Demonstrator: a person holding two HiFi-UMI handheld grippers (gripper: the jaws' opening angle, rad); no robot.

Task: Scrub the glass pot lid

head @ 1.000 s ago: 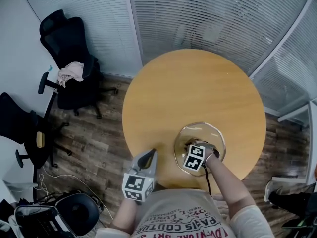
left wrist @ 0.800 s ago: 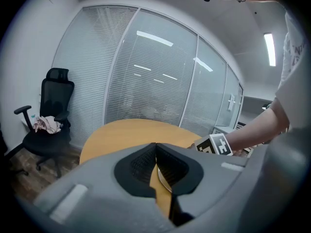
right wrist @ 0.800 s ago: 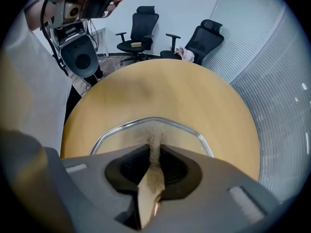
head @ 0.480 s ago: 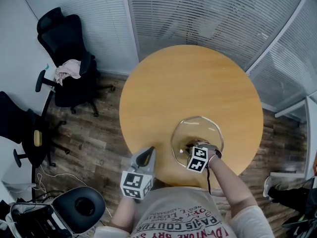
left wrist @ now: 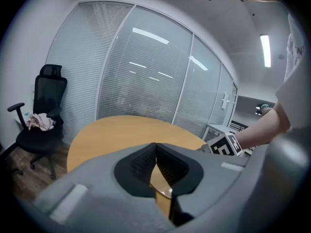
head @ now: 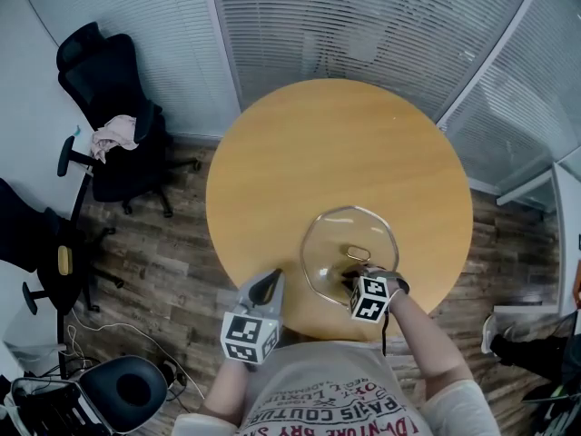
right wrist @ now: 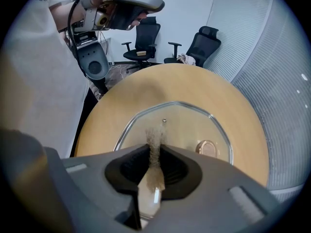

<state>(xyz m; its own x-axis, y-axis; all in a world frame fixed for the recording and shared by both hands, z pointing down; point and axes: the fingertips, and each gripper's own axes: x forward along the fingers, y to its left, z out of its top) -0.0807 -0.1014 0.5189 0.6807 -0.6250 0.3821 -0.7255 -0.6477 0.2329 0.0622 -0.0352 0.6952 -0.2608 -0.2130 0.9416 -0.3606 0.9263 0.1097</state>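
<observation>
The glass pot lid (head: pixel 349 254) lies flat on the round wooden table (head: pixel 336 143), near its front edge, with its metal knob (head: pixel 359 252) showing. My right gripper (head: pixel 352 280) hangs over the lid's near edge and is shut on a thin brown scrubber (right wrist: pixel 154 141). In the right gripper view the scrubber's frayed tip touches the lid (right wrist: pixel 180 123) just short of the small vent (right wrist: pixel 164 120), and the knob (right wrist: pixel 207 148) sits to the right. My left gripper (head: pixel 266 289) is shut and empty, held off the table's front left edge; its jaws (left wrist: pixel 155 152) meet tip to tip.
Two black office chairs (head: pixel 104 71) (head: pixel 27 243) stand on the wood floor at the left, one with a pink cloth (head: pixel 113 134) on it. A black round device (head: pixel 132 391) sits at the bottom left. Blind-covered glass walls (head: pixel 363 25) close in the far side.
My right gripper has drawn back from the lid's middle toward its near edge, uncovering the knob. The left gripper has barely moved. The head view has shifted slightly.
</observation>
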